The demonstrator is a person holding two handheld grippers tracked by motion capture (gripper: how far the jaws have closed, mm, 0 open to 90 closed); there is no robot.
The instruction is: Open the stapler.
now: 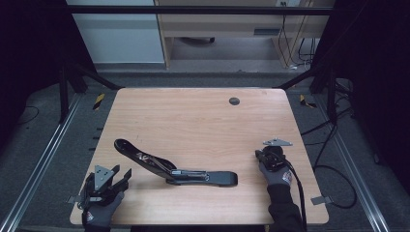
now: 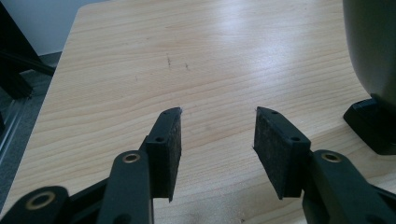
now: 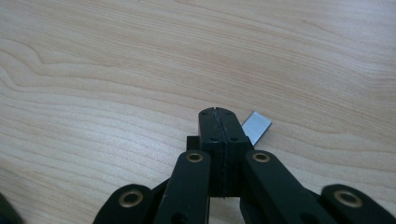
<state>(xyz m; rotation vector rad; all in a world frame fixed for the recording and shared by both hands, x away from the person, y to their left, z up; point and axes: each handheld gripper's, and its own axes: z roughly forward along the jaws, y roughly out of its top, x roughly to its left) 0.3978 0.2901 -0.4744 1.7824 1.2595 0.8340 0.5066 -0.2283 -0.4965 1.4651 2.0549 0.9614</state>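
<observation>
A long black hinged tool (image 1: pixel 193 175) lies across the near middle of the wooden table (image 1: pixel 193 121), one arm slanting up toward the left. My left gripper (image 1: pixel 122 171) rests at the table's near left corner. In the left gripper view its jaws (image 2: pixel 218 140) stand open over bare wood with nothing between the pads (image 2: pixel 170 149), and part of the black tool (image 2: pixel 373 70) rises at the right edge. My right gripper (image 1: pixel 261 154) sits to the right of the tool. Its jaws (image 3: pixel 218 114) are shut against each other, holding nothing.
A small grey metal piece (image 3: pixel 256 127) shows just beside the shut jaw tips. A round dark grommet (image 1: pixel 234 101) sits in the far part of the table. Black frame rails and cables surround the table on the floor.
</observation>
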